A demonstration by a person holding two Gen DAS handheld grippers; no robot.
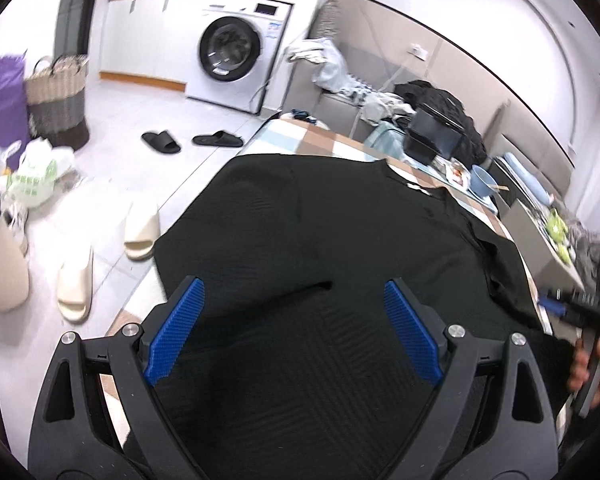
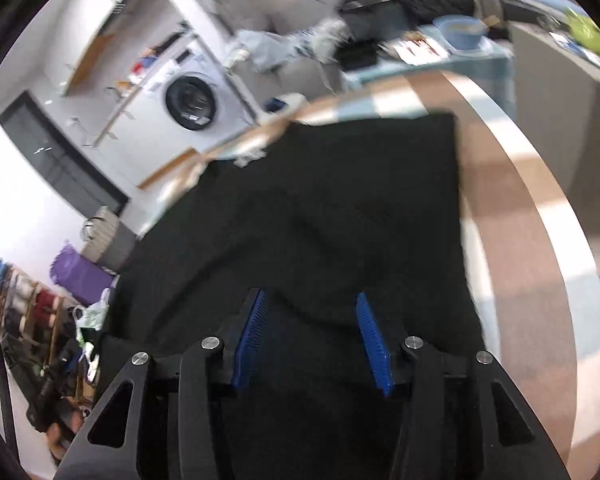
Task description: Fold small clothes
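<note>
Both tools, left tool (image 1: 294, 328) and right tool (image 2: 310, 336), gape empty over black garment (image 1: 320, 232) lying lengthwise away.

My left gripper (image 1: 294, 312) points forward and down, its two blue-padded fingers (image 1: 176, 332) spread wide apart with nothing pinched between them. My right gripper (image 2: 312, 336) also tips downward, its blue pads (image 2: 374, 340) parted by a narrower gap than the left pair, and nothing is clamped between them either. From the left wrist view, the right gripper (image 1: 580, 308) shows at the far right edge as a dark blurred body with a blue tip, and my right hand (image 1: 592, 368) wraps around its handle, bare fingers curled on the grip. The right wrist view is blurred.
</note>
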